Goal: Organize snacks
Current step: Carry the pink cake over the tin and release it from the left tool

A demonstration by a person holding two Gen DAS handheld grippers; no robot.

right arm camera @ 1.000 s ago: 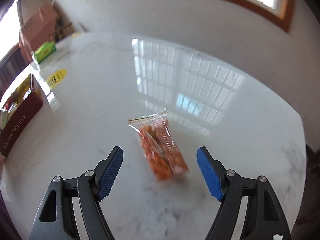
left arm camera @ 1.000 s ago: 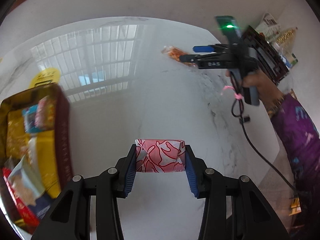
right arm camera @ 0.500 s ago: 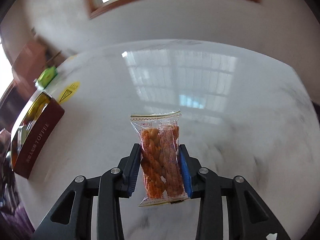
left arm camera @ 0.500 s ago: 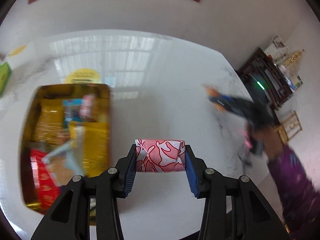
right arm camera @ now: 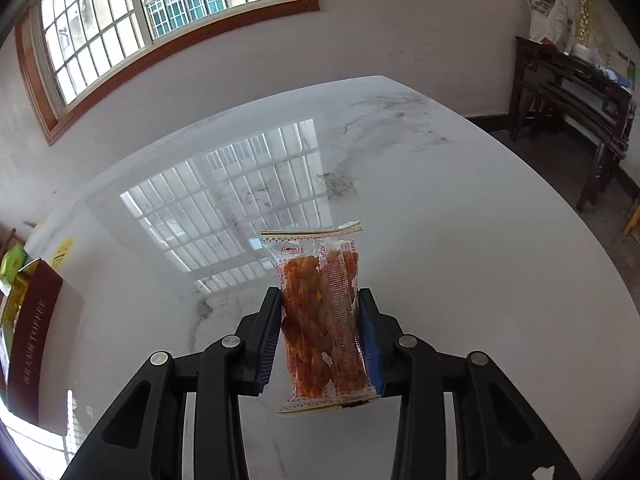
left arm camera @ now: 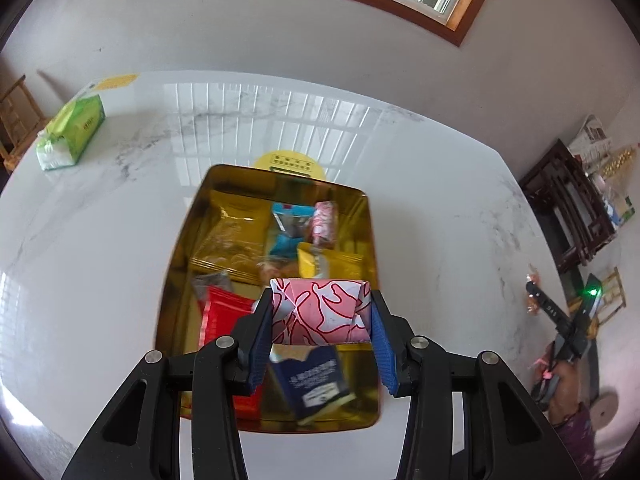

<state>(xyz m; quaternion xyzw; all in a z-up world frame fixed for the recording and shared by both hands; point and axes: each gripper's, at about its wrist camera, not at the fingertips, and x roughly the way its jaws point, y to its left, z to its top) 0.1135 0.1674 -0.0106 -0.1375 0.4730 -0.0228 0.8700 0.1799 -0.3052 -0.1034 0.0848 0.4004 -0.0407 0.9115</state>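
Observation:
My left gripper (left arm camera: 320, 314) is shut on a pink and white patterned packet (left arm camera: 320, 310), held above the near half of a gold tin (left arm camera: 184, 240) that holds several snack packets. My right gripper (right arm camera: 320, 332) is shut on a clear packet of orange twisted snacks (right arm camera: 320, 320), lifted clear of the white marble table (right arm camera: 440, 240). The tin's dark red side (right arm camera: 28, 344) shows at the far left of the right wrist view. In the left wrist view the right gripper (left arm camera: 536, 300) appears small at the table's right edge, held by a hand (left arm camera: 564, 384).
A green tissue box (left arm camera: 72, 132) lies at the table's far left corner, and a round yellow sticker (left arm camera: 292, 162) sits just behind the tin. Dark wooden furniture (right arm camera: 576, 92) with papers stands by the wall to the right. A window (right arm camera: 160, 12) runs along the far wall.
The left gripper carried the pink packet leftward from bare table to above the tin. The right gripper closed on the orange snack packet, lifted it and rolled upright.

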